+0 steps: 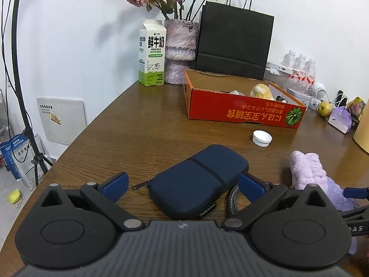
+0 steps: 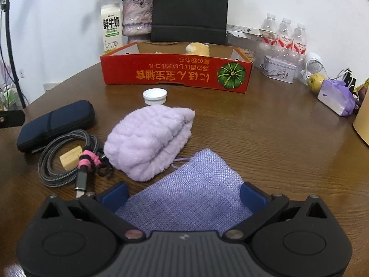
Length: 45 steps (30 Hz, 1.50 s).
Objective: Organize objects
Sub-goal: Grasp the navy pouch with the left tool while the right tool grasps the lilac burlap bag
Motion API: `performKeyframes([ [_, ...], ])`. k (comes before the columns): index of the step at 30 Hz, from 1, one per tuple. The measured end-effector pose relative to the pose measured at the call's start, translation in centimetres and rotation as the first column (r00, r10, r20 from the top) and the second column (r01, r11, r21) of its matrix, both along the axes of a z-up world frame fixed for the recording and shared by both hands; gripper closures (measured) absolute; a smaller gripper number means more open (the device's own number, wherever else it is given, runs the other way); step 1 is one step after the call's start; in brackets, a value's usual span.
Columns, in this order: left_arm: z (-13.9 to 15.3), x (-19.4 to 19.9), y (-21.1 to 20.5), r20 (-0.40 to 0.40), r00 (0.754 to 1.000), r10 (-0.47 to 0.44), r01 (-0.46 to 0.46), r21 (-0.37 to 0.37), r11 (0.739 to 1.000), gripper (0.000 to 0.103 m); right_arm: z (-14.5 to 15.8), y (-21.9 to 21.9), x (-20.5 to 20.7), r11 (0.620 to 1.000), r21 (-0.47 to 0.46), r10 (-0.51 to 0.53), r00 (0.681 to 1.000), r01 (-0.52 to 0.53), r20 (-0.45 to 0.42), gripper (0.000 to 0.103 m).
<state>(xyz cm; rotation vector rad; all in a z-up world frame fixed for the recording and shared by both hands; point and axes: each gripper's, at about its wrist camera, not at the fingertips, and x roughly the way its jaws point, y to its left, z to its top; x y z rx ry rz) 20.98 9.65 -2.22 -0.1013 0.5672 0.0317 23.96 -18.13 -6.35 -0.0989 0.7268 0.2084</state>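
The brown wood-grain table point(image 2: 265, 138) carries everything. At its far side stands a tall black paper bag point(image 1: 234, 43), with a shallow red cardboard box point(image 2: 176, 72) printed with a green pumpkin just in front of it; a yellow plush toy point(image 2: 197, 48) lies inside the box. Left of the bag are a mottled pink vase point(image 1: 181, 50) of dried roses and a white-and-green milk carton point(image 1: 152, 54).

Nearer, a folded lilac fleece towel point(image 2: 150, 138) lies in the middle, and a flat purple woven pouch point(image 2: 191, 196) touches its near edge. The right gripper point(image 2: 183, 196) has its blue fingers spread wide on either side of this pouch, not pressing it.

Left of the towel sits a navy zippered fabric case point(image 1: 198, 182); the left gripper point(image 1: 183, 184) straddles it with fingers spread, apart from its sides. A coiled grey braided cable point(image 2: 62, 159) with a pink tie lies between case and towel. A white plastic bottle cap point(image 2: 155, 96) rests near the box front.
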Motion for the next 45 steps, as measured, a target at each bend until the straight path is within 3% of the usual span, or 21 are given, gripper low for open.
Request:
performKeyframes([
  [7,-0.3,2.0,0.6,-0.035,0.999,-0.026,0.028,0.044,0.999,0.0,0.1,-2.7,0.2,0.997,0.008,0.08,0.997,-0.08,-0.003,0.0],
  [16,-1.1,4.9,0.4,-0.108,0.974,-0.198,0.211,0.121,0.97,0.0,-0.2,-5.1,1.2,0.998,0.021,0.06,0.998,-0.061,0.033,0.0],
  [18,-1.7,5.9,0.7,-0.138,0.968,-0.211,0.227,0.107,0.968,0.0,-0.2,-5.2,1.2,0.998,0.021,0.06,0.998,-0.061,0.033,0.0],
  [24,-3.2,8.4,0.8,-0.177,0.941,-0.29,0.288,-0.037,0.957,0.0,-0.2,-5.1,1.1,0.998,0.022,0.06,0.998,-0.061,0.033,0.0],
  [26,-3.5,8.7,0.6,-0.162,0.95,-0.267,0.265,-0.03,0.964,0.001,-0.2,-5.2,1.2,0.998,0.022,0.06,0.998,-0.061,0.033,0.0],
  [27,-3.5,8.7,0.4,-0.154,0.954,-0.259,0.258,-0.028,0.966,0.009,-0.2,-5.1,1.1,0.998,0.022,0.06,0.998,-0.061,0.033,0.0],
  [28,-3.4,8.5,0.4,-0.137,0.958,-0.253,0.25,-0.039,0.967,0.026,-0.2,-5.1,1.2,0.998,0.022,0.06,0.998,-0.061,0.033,0.0],
  [31,-3.2,8.0,0.3,-0.117,0.975,-0.189,0.18,-0.077,0.981,0.03,-0.2,-5.0,1.2,0.997,0.022,0.068,0.997,-0.069,0.032,0.0],
  [37,-3.3,5.6,-1.1,-0.101,0.994,0.032,-0.037,-0.05,0.998,0.03,-0.1,-4.4,2.0,0.989,0.017,0.148,0.988,-0.148,0.033,0.0],
  [41,-3.4,4.9,-1.4,-0.085,0.995,0.05,-0.054,-0.041,0.998,0.027,-0.1,-4.4,3.0,0.981,0.016,0.192,0.981,-0.193,0.032,0.0],
  [45,-3.5,4.8,-1.1,-0.081,0.995,0.051,-0.055,-0.048,0.997,0.026,0.3,-4.0,2.2,0.994,-0.026,0.103,0.993,-0.102,0.052,0.0],
])
